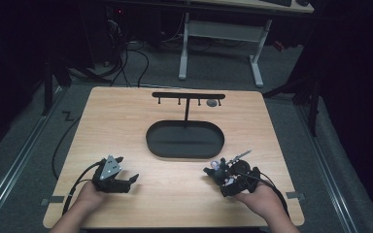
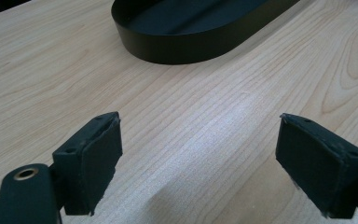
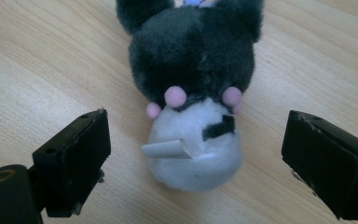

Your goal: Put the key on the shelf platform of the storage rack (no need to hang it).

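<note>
I see my right hand-held gripper [image 3: 196, 158] wide open around a plush toy [image 3: 193, 93] lower right, left hand-held gripper [image 2: 200, 163] open, empty, lower left.

no readable text, labels or numbers

We can't really make out the small round thing [image 1: 212, 103] under the rack [image 1: 188, 95] at 12 o'clock, way too tiny; the plush toy [image 3: 196, 88] loses its ears off the top edge.
</note>
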`<state>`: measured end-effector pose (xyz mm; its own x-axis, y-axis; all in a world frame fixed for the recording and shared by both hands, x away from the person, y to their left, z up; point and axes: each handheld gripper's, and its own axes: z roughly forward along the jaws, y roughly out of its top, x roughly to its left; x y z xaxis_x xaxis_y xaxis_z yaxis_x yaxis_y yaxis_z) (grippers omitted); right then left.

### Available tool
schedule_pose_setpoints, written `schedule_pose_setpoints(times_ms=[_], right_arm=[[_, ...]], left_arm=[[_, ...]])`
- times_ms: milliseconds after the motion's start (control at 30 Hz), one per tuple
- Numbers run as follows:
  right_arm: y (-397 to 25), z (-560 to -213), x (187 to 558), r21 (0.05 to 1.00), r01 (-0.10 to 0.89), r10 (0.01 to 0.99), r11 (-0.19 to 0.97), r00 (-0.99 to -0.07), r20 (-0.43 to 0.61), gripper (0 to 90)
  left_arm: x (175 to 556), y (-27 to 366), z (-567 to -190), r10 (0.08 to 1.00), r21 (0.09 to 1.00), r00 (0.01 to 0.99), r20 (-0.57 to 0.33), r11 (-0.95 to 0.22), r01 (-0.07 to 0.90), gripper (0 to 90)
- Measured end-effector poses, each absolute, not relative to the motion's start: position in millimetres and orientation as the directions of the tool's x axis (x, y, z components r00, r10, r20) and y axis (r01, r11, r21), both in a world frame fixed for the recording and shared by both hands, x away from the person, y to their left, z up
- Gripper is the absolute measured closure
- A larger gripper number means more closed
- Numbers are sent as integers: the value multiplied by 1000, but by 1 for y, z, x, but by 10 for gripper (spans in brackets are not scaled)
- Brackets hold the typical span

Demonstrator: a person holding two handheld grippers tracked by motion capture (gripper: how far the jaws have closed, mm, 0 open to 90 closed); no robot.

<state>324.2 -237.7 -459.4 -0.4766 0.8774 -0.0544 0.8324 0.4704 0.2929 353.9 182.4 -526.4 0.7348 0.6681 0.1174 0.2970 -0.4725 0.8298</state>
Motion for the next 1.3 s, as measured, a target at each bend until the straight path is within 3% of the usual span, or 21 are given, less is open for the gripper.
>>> schedule_pose_setpoints(times_ms=[433, 800, 1300], right_arm=[[-242, -477, 328, 275, 841, 879, 467, -475, -40, 199], [-244, -484, 328, 265, 840, 875, 474, -482, -35, 200], [-247, -482, 327, 290, 825, 865, 485, -502, -19, 359]], left_arm=[[354, 182, -526, 666, 828, 737, 117, -475, 298, 154], [354, 182, -526, 666, 827, 737, 118, -476, 298, 154], [354, 182, -526, 666, 827, 737, 116, -476, 300, 154]])
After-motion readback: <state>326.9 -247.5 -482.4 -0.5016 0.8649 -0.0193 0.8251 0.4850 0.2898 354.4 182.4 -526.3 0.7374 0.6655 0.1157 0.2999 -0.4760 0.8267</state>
